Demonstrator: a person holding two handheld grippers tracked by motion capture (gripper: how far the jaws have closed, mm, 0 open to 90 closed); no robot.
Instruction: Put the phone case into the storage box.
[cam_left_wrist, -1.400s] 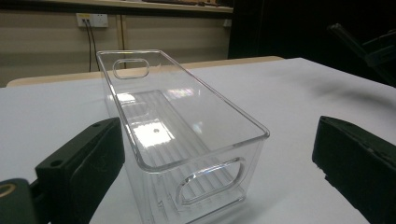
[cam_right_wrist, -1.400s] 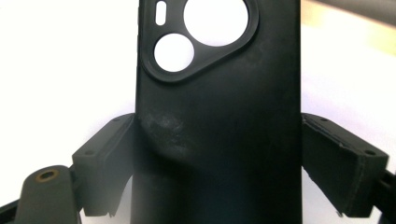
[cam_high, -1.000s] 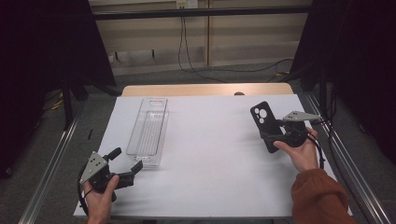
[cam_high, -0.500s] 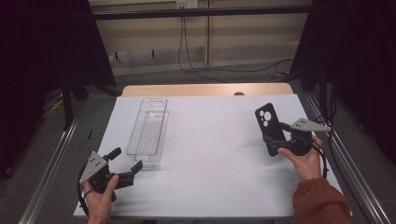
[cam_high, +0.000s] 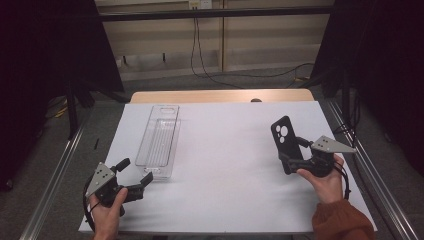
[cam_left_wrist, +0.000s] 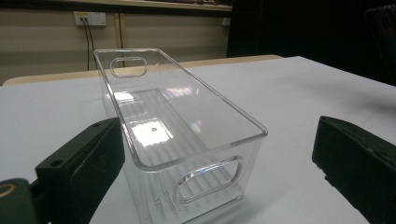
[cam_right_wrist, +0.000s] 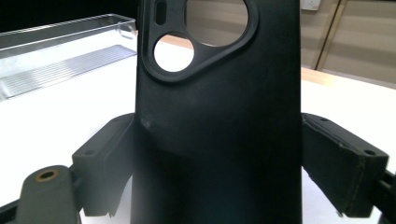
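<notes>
High view, from left to right. The left gripper (cam_high: 134, 176), held in the person's left hand (cam_high: 107, 215) at the near left corner of the white table (cam_high: 225, 165), has its jaws spread apart and grips nothing. Just ahead of its jaw tips lies the clear plastic bin (cam_high: 160, 141), long and narrow, empty, its near end between the lines of the two jaws; in the left gripper view the bin (cam_left_wrist: 180, 126) stands upright with a handle slot in each end wall, and the left jaw is just beside its near corner. Well to the right, the right gripper (cam_high: 292, 159), held in the right hand (cam_high: 327, 182), is clamped on the lower part of the black phone case (cam_high: 286, 142). The case rises tilted from the jaws, camera cut-out uppermost; in the right gripper view the case (cam_right_wrist: 219, 116) sits between both jaws, touching each.
</notes>
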